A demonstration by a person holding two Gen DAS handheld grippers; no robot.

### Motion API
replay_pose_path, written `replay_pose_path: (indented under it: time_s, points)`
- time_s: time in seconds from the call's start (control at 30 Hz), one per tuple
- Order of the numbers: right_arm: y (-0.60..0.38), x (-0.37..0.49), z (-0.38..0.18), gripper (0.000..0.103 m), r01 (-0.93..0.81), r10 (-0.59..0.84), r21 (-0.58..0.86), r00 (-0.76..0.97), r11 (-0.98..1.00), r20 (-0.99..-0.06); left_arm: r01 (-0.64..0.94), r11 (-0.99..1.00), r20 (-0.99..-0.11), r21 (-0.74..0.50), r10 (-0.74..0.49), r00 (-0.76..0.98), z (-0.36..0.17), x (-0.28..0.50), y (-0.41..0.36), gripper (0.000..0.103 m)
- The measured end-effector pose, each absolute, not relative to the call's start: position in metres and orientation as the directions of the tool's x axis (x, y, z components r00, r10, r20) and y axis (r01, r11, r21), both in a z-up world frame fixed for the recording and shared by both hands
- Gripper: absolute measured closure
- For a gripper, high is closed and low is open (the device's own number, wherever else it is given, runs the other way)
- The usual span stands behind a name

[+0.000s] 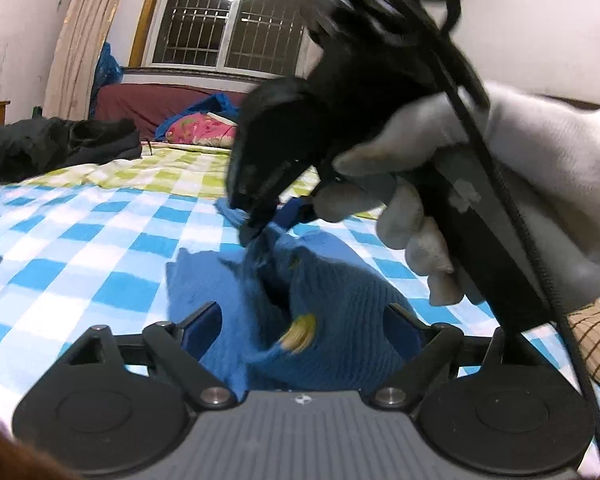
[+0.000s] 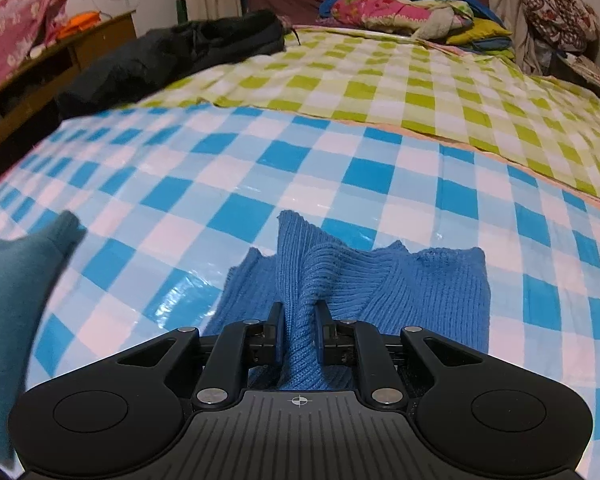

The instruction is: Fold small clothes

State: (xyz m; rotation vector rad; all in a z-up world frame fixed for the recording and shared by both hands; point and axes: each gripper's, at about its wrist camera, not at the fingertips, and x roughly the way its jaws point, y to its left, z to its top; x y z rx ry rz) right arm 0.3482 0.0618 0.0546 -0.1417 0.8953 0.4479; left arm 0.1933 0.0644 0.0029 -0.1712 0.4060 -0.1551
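Fold was barely started, as far as I could judge. The blue knit (image 2: 380,280) lay crumpled on the blue-check sheet (image 2: 260,152), not flat, no clean fold line visible. A ribbed strip, maybe a sleeve or hem, was pulled up into a ridge.

Right gripper (image 2: 299,320): jaws closed on that ridge of knit, pads pressing the fabric from both sides. In the left wrist view it came in from above, held by a white-gloved hand (image 1: 500,184), tip pinching the cloth.

Left gripper (image 1: 300,320): jaws stood wide apart. The knit bunched between the fingers, but the pads weren't pressing on it, so no grip.

Location: knit sat on the near part of the bed, directly ahead of both grippers, well short of the green-check sheet (image 2: 380,80).

Orientation: in the right wrist view the pinched strip ran away from the gripper toward the far bed; the body spread to the right of it. Overall long axis I couldn't tell, too bunched. A yellow patch (image 1: 300,332) showed on it, blurred.

Left to do: spread flat, fold, square up. A teal cloth (image 2: 16,280) at the left edge looked unfolded too.
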Motion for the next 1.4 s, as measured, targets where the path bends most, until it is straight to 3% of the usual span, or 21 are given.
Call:
replay_pose_path:
  time_s: [0.07, 0.13, 0.23, 0.47, 0.77, 1.03, 1.2, 1.33, 1.4]
  points:
    - [0.060, 0.347, 0.057, 0.089, -0.439, 0.332, 0.080, 0.536, 0.895, -0.776, 0.116, 0.969, -0.399, -0.216, -0.196, 0.896, 0.002, 0.199, 0.065, 0.032]
    - [0.059, 0.345, 0.060, 0.089, -0.444, 0.342, 0.087, 0.535, 0.892, -0.773, 0.111, 0.960, -0.426, -0.259, -0.217, 0.878, 0.000, 0.206, 0.075, 0.059]
    - [0.058, 0.343, 0.065, 0.089, -0.449, 0.365, 0.113, 0.526, 0.887, -0.768, 0.110, 0.944, -0.439, -0.311, -0.245, 0.865, -0.002, 0.208, 0.092, 0.079]
    - [0.076, 0.339, 0.075, 0.089, -0.469, 0.421, 0.163, 0.523, 0.868, -0.741, 0.108, 0.934, -0.414, -0.341, -0.252, 0.875, 0.010, 0.194, 0.124, 0.083]
    - [0.125, 0.351, 0.022, 0.092, -0.435, 0.417, 0.211, 0.457, 0.875, -0.786, 0.002, 0.893, -0.508, -0.450, -0.258, 0.821, -0.027, 0.198, 0.163, 0.084]
    - [0.132, 0.360, 0.001, 0.092, -0.375, 0.438, 0.278, 0.461, 0.884, -0.772, -0.025, 0.870, -0.519, -0.492, -0.271, 0.810, -0.034, 0.199, 0.182, 0.083]
    - [0.112, 0.351, 0.022, 0.086, -0.394, 0.503, 0.337, 0.475, 0.855, -0.722, -0.031, 0.872, -0.518, -0.488, -0.260, 0.815, -0.031, 0.199, 0.185, 0.079]
    - [0.066, 0.326, 0.052, 0.068, -0.403, 0.535, 0.358, 0.541, 0.842, -0.649, -0.031, 0.920, -0.518, -0.390, -0.192, 0.834, -0.021, 0.188, 0.175, 0.078]
    - [0.035, 0.306, 0.059, 0.064, -0.401, 0.522, 0.339, 0.579, 0.851, -0.626, -0.035, 0.940, -0.522, -0.340, -0.157, 0.838, -0.019, 0.188, 0.171, 0.078]
